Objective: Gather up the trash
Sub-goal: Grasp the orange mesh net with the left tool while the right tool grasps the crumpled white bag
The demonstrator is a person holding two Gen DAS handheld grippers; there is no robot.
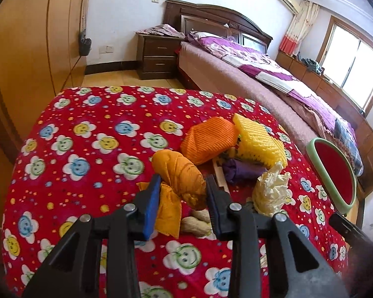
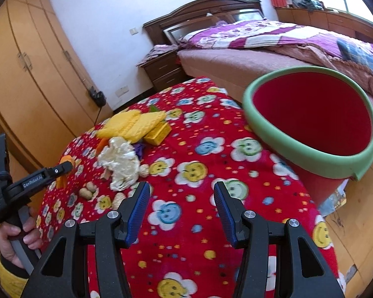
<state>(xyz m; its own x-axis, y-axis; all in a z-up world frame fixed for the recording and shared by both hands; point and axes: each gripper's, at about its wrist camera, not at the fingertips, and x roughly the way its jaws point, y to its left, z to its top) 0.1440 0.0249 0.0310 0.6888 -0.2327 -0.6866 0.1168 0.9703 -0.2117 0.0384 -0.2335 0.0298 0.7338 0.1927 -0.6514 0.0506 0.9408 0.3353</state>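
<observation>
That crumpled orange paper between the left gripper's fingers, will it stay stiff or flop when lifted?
The crumpled orange paper probably flops: a loose corner already hangs below the left gripper. It looks light, thin and creased. Likely not slippery, since it bunches between the pads.

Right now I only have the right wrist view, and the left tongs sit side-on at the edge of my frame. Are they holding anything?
Observer: Yes. The left wrist view shows the left tongs shut on an orange paper wad, with a blue pad pressing on each side of it.
Operator: What is behind the yellow foam net? It blocks most of that spot for me.
Observer: An orange foam net lies on the cloth right against the yellow one, on its left as the left camera sees it.
</observation>
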